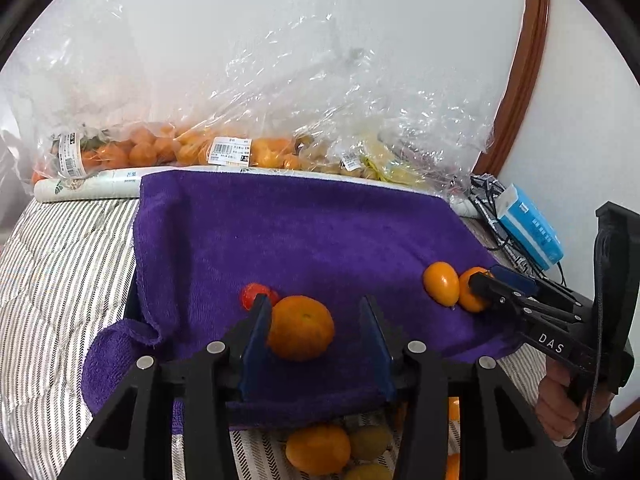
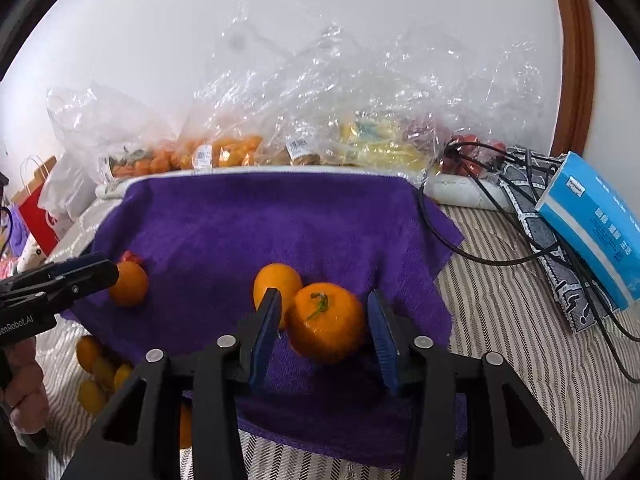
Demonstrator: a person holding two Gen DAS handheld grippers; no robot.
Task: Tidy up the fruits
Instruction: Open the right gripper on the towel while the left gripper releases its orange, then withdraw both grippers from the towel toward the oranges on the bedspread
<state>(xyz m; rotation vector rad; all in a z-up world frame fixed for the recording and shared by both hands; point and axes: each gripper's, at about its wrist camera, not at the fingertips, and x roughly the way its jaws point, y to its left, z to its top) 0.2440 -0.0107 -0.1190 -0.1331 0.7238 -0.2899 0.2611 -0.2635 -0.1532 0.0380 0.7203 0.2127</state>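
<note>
Now the left hand-held gripper (image 1: 316, 330) stands wide open over a purple towel (image 1: 304, 236), with a mandarin (image 1: 301, 328) between its blue fingers, against the left pad and clear of the right one. Just beyond its left fingertip lies a small red tomato (image 1: 256, 295), touching the mandarin. The right hand-held gripper (image 2: 326, 322) is also wide, with a stemmed mandarin (image 2: 326, 322) between its fingers; whether the pads touch the fruit cannot be told. A smooth orange kumquat-like fruit (image 2: 276, 284) sits just past its left finger, touching that mandarin. Below the left gripper, more orange and greenish fruits (image 1: 336, 446) lie in a heap at the towel's near edge. Beyond both grippers, clear plastic bags (image 1: 168, 148) with price labels hold small orange fruit and yellowish produce against a white wall. To the right gripper's right, a blue tissue box (image 2: 596, 224) and black cables (image 2: 480, 256) rest on striped bedding (image 2: 520, 340).
</note>
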